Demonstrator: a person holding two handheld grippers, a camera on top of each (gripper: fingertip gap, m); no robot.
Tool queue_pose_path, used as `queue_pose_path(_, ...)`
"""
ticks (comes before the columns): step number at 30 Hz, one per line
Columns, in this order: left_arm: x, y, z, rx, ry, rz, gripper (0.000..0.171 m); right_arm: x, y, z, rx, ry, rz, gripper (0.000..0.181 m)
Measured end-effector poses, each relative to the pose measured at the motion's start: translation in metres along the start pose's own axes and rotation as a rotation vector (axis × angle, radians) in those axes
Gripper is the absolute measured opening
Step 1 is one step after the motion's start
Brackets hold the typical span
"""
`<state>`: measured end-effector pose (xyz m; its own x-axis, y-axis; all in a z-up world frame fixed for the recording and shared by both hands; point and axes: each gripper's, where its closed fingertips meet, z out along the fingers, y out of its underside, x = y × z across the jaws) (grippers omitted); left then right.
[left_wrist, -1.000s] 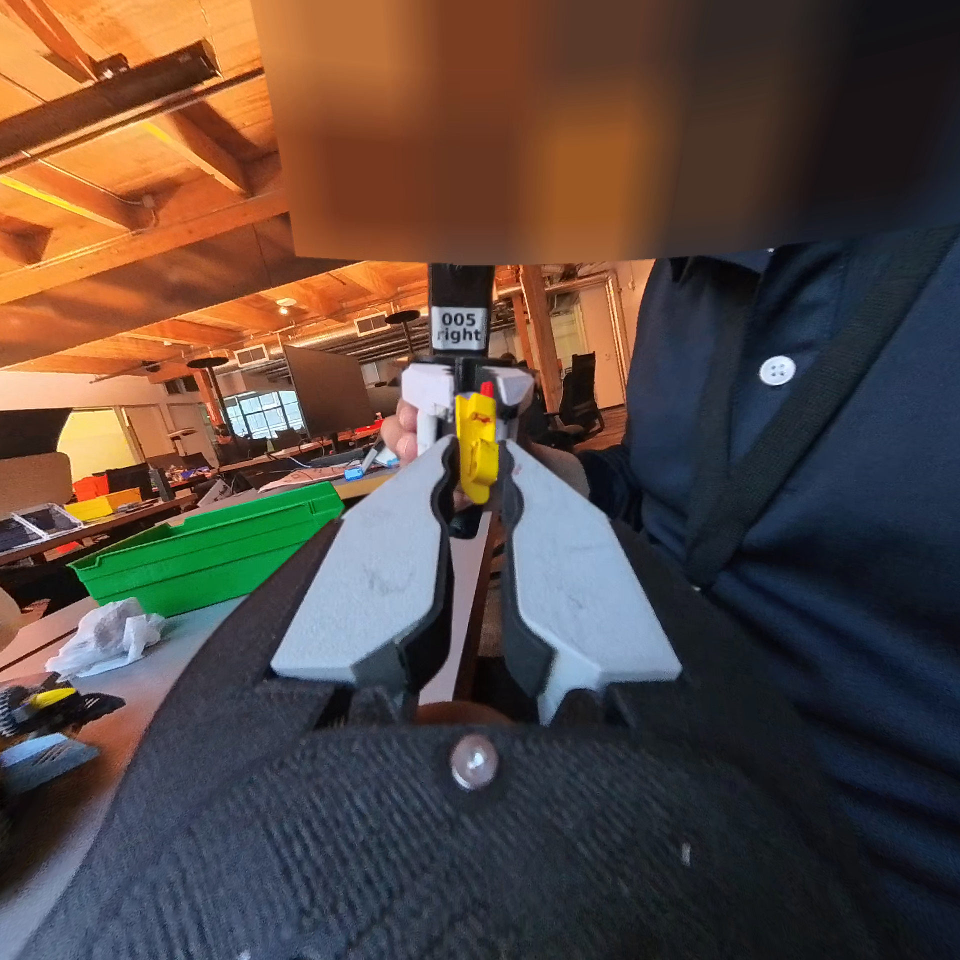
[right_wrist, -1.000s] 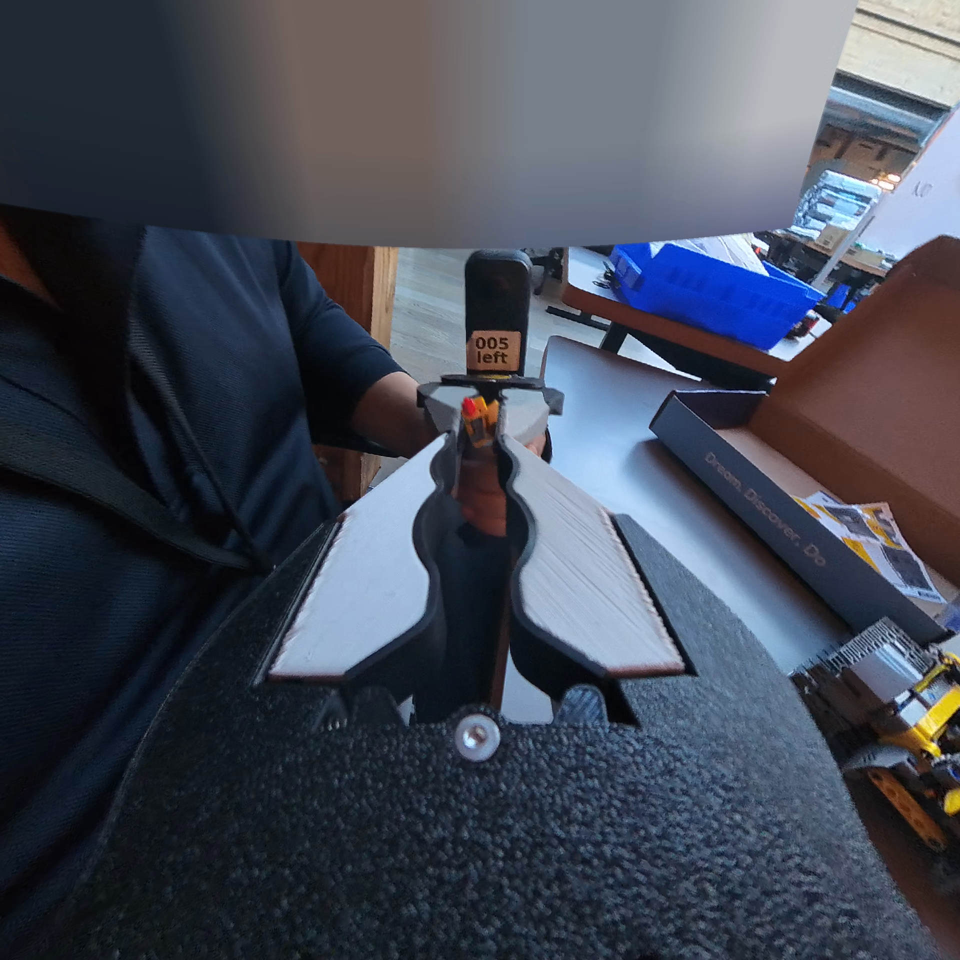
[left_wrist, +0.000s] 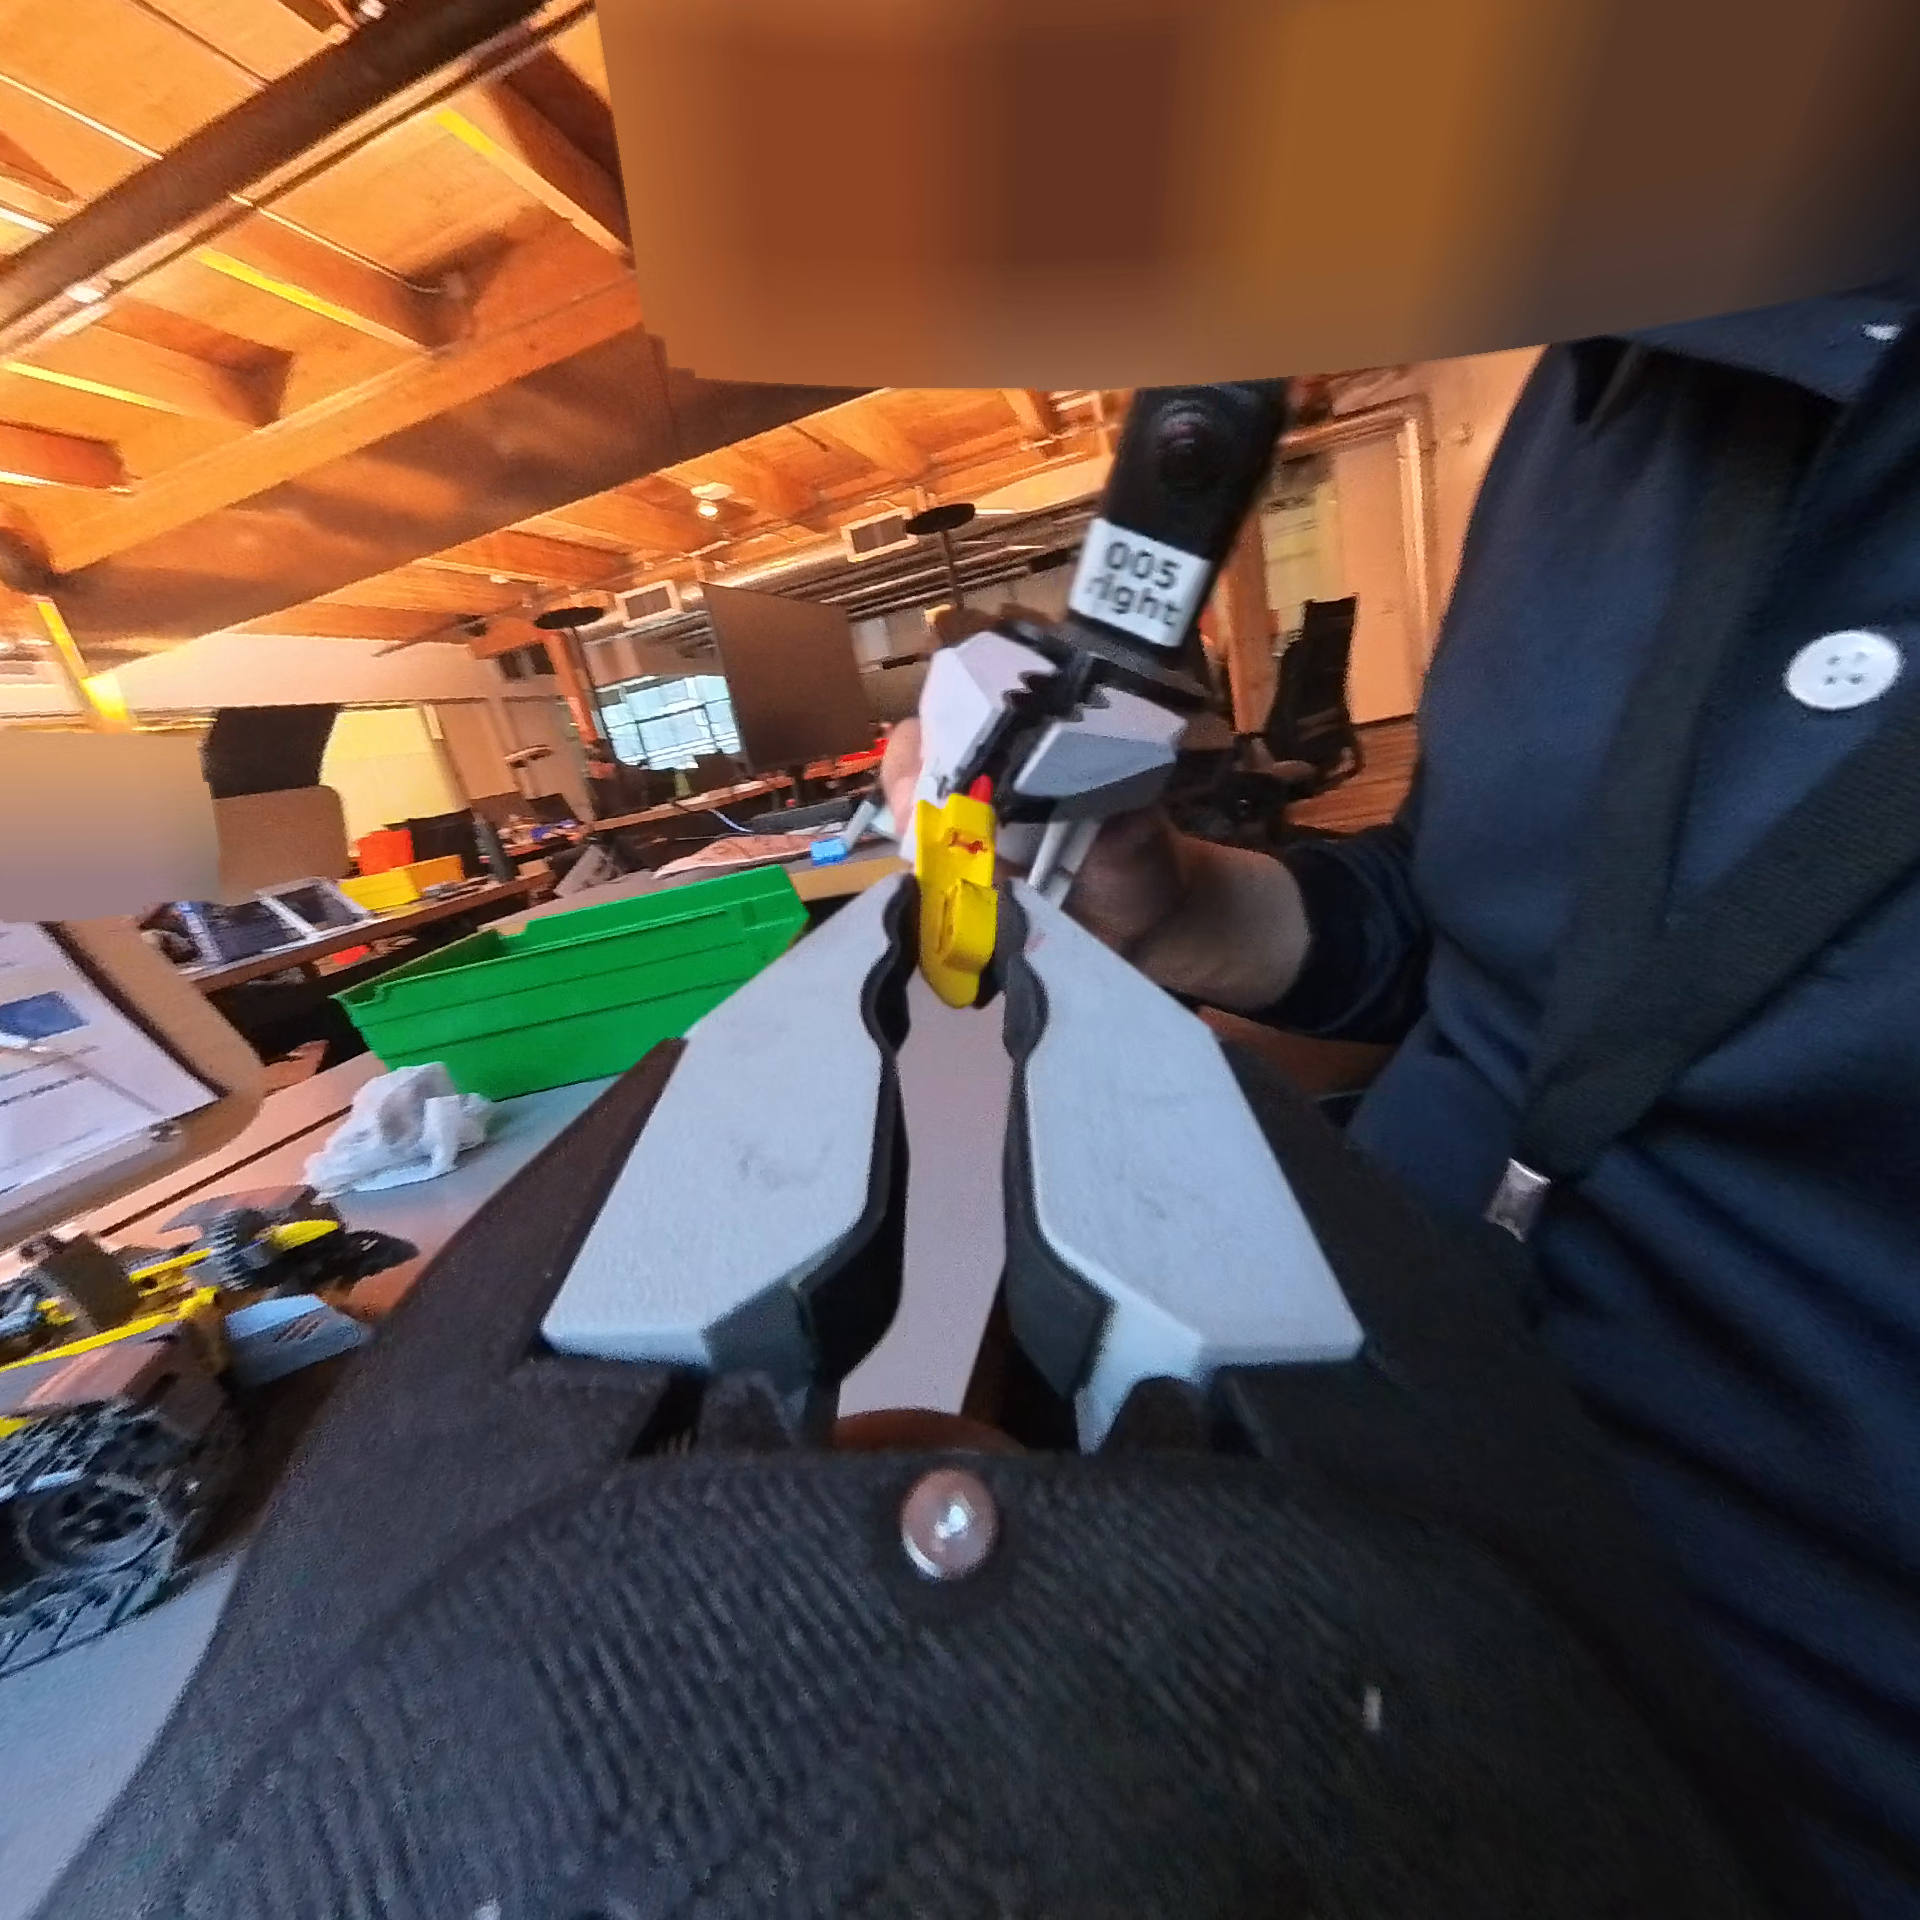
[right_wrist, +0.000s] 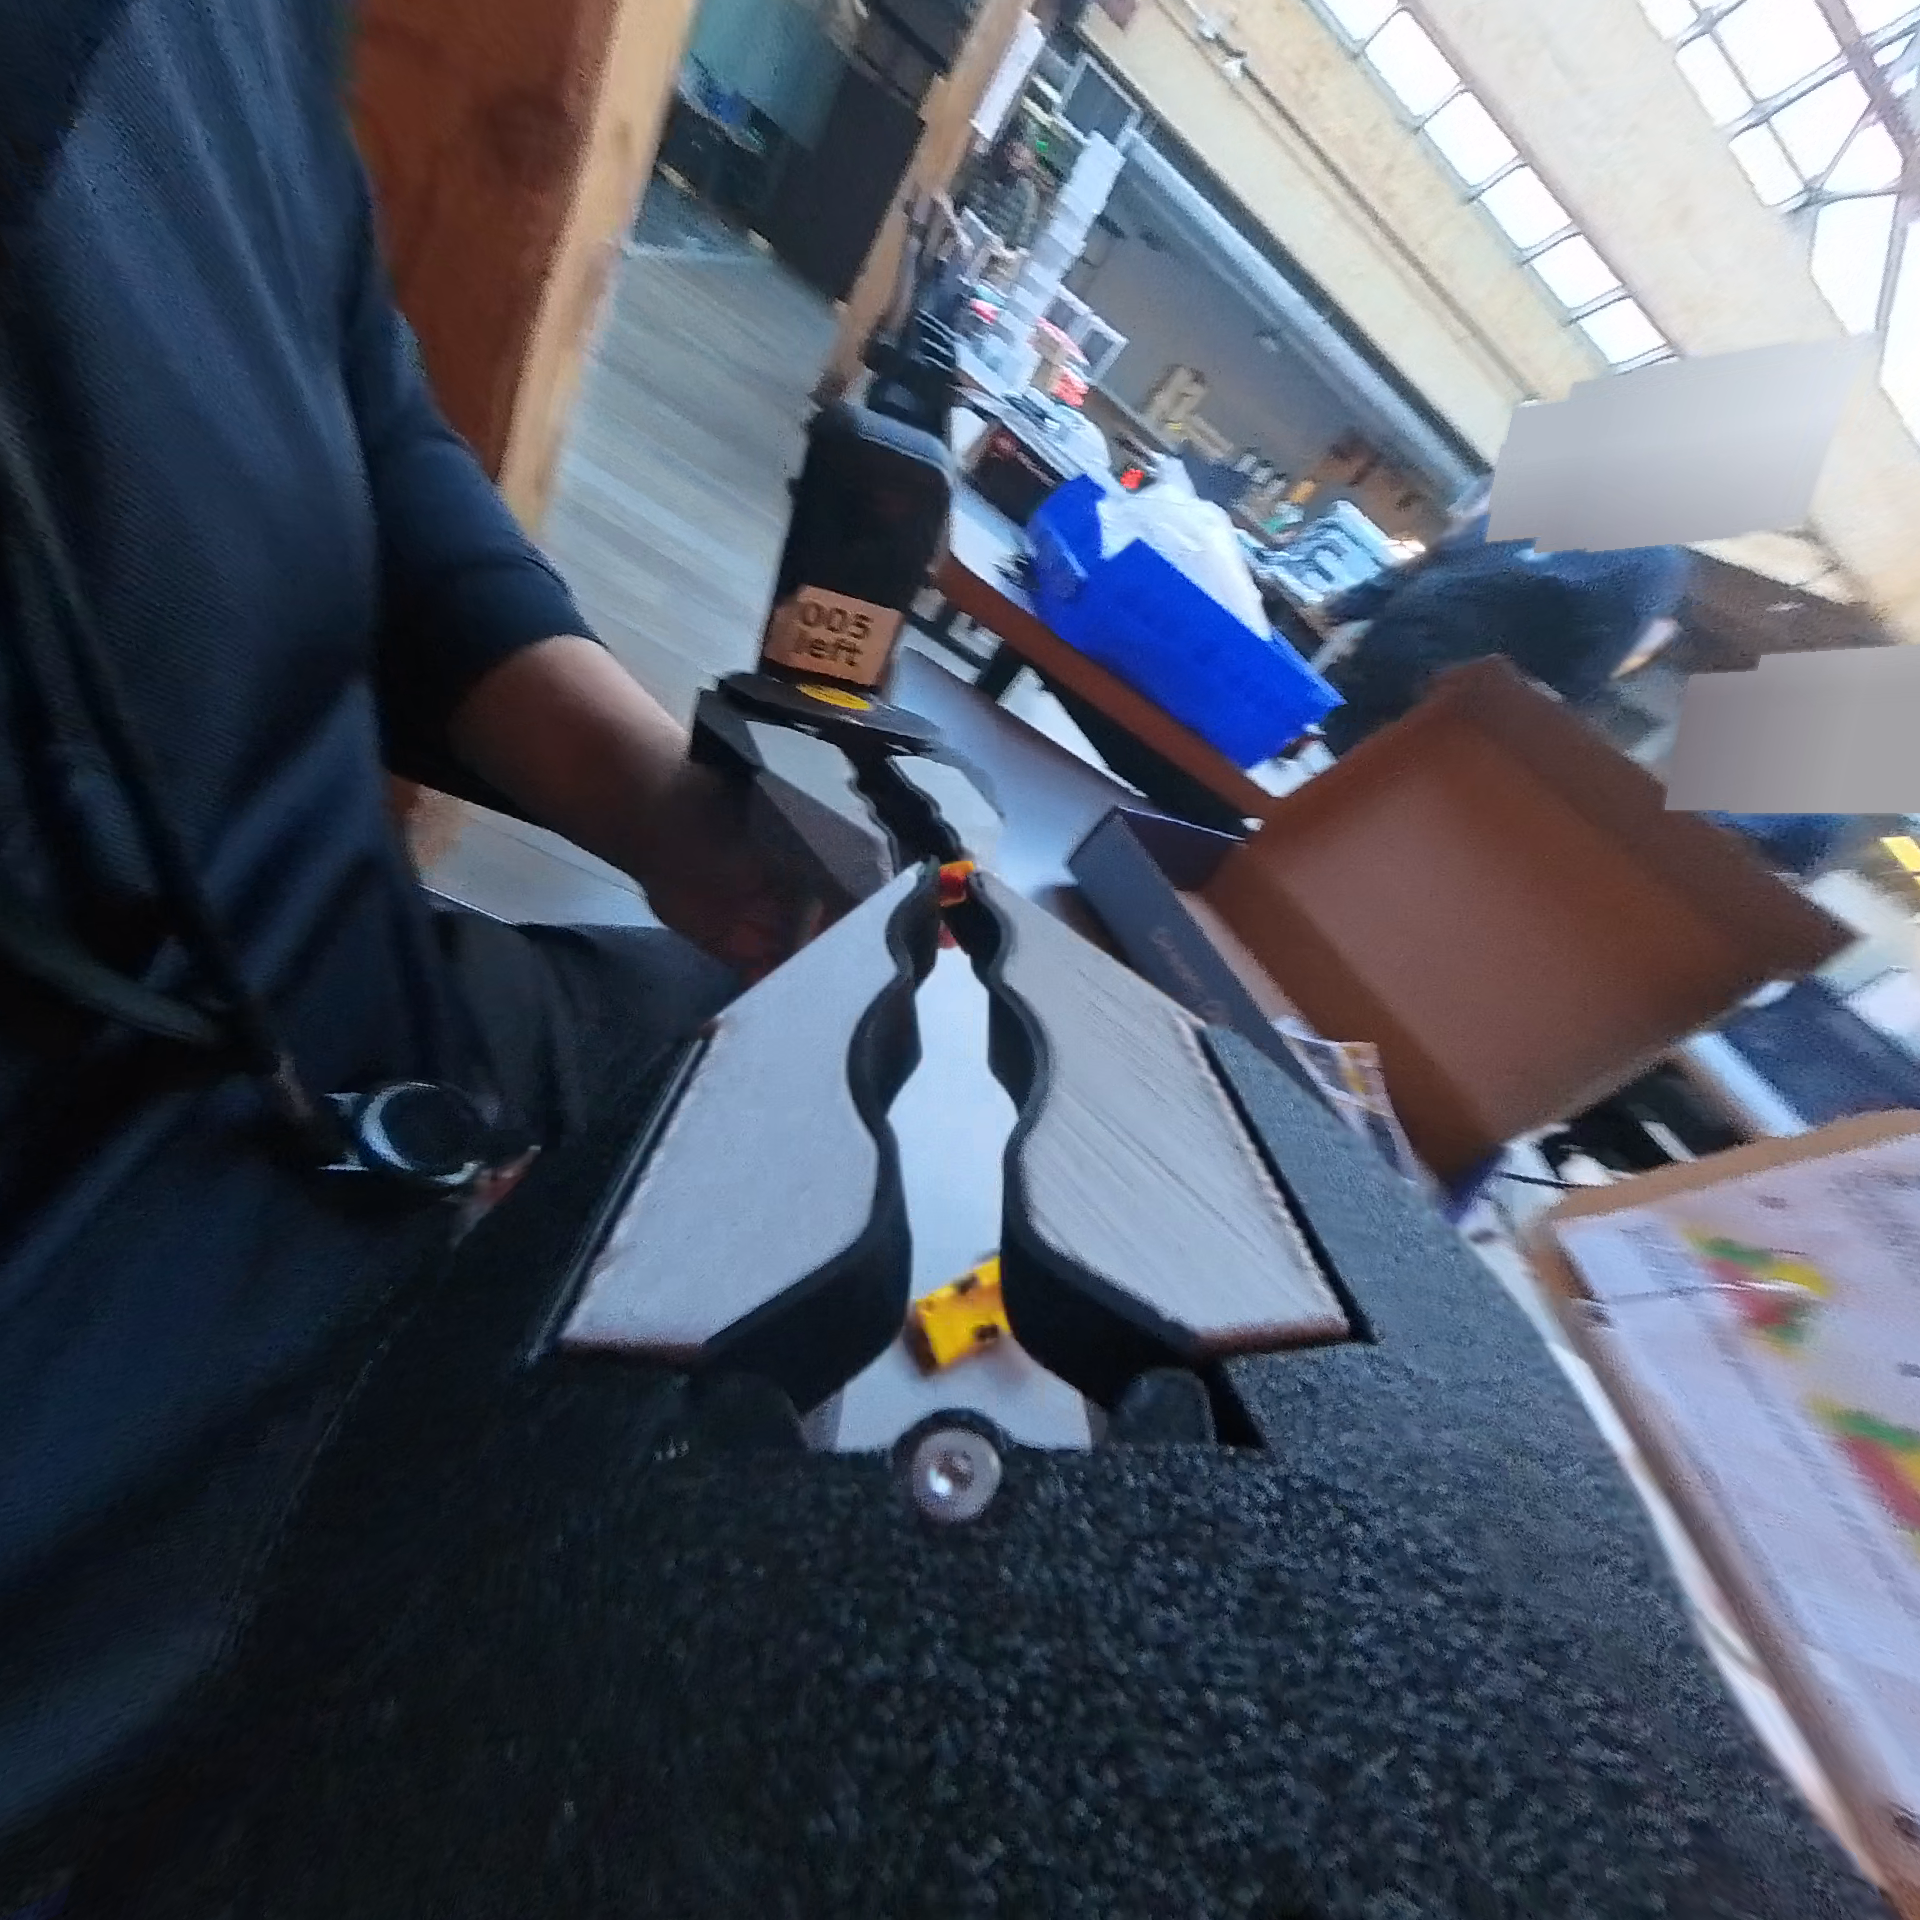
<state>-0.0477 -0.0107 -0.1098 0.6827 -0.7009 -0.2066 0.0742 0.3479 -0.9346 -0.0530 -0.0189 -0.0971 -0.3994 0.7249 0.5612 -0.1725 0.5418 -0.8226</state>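
Both grippers pinch one yellow piece (left_wrist: 956, 914): left gripper (left_wrist: 951, 935) low, right gripper (left_wrist: 982, 800) seemingly at its red tip. A green bin (left_wrist: 582, 987) sits behind.

You see a white label (left_wrist: 1138, 587) printed in black on the black camera stalk up and right of the yellow part (left_wrist: 956, 914). A tan label (right_wrist: 831, 639) sits on the other stalk, up and left of that part. The pale lettering on the dark box wall (right_wrist: 1174, 956) to its right is blurred, and so is the printed sheet (right_wrist: 1745, 1351) farther right.
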Motion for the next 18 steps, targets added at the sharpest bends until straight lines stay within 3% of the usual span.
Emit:
queue_pose_path(12,-0.003,-0.001,0.001,0.005,-0.025,-0.017,0.011,0.004,0.000,0.000,-0.016,0.057,-0.053,0.003)
queue_pose_path(18,0.002,0.009,0.001,-0.053,0.028,-0.027,0.011,-0.004,0.008,-0.002,-0.021,-0.055,0.038,0.003)
